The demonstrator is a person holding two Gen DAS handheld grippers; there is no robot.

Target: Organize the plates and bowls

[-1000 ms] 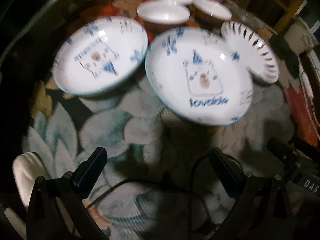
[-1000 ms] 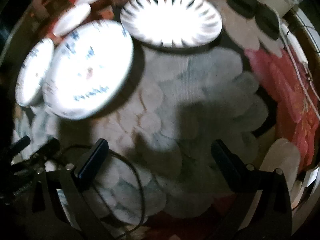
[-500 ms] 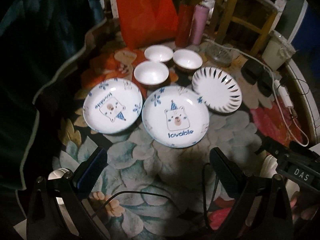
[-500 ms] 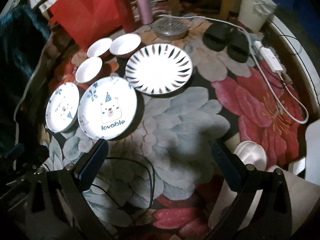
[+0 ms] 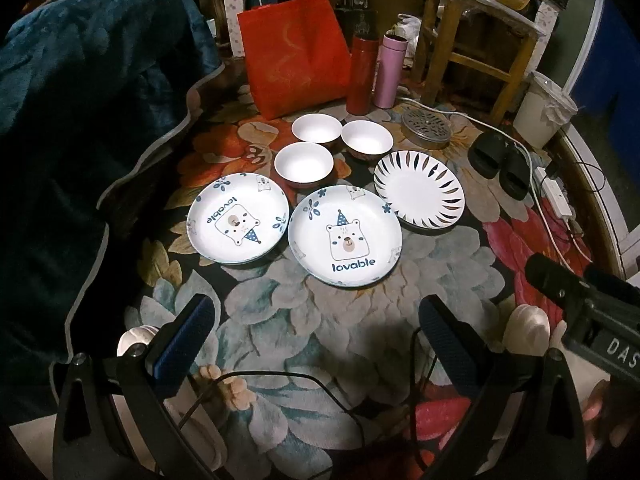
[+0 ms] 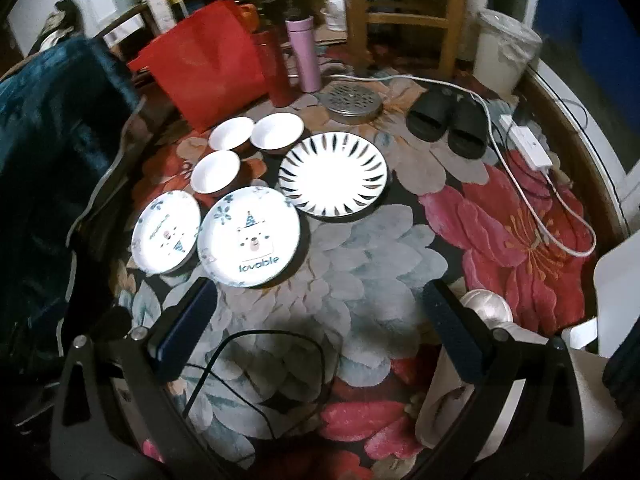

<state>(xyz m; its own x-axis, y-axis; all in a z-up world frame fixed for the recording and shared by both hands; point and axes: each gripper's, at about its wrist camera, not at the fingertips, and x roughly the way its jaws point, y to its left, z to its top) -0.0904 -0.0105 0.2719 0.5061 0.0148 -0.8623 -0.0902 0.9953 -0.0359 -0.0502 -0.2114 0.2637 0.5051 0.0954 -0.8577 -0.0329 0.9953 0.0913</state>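
Observation:
On a flowered cloth lie two bear plates: one reading "lovable" point(image 5: 345, 236) point(image 6: 249, 238) and a turned one to its left point(image 5: 238, 218) point(image 6: 166, 232). A black-striped white plate point(image 5: 419, 188) point(image 6: 333, 174) sits to the right. Three small white bowls point(image 5: 304, 164) point(image 5: 317, 128) point(image 5: 367, 138) point(image 6: 216, 172) cluster behind them. My left gripper point(image 5: 316, 336) is open and held well back and above the plates, holding nothing. My right gripper point(image 6: 320, 320) is also open and empty, hovering near the cloth's front.
A red bag point(image 5: 296, 52), a red flask point(image 5: 362, 76) and a pink flask point(image 5: 390, 72) stand behind the bowls. A metal strainer lid point(image 5: 426, 128), black slippers point(image 5: 500, 160), a white power strip and cable point(image 6: 528, 148), a wooden stool and a dark blue blanket point(image 5: 80, 120) ring the area.
Both grippers have pulled up and back from close over the plates, so the whole spread of dishes and the room now show. The dishes themselves have not moved.

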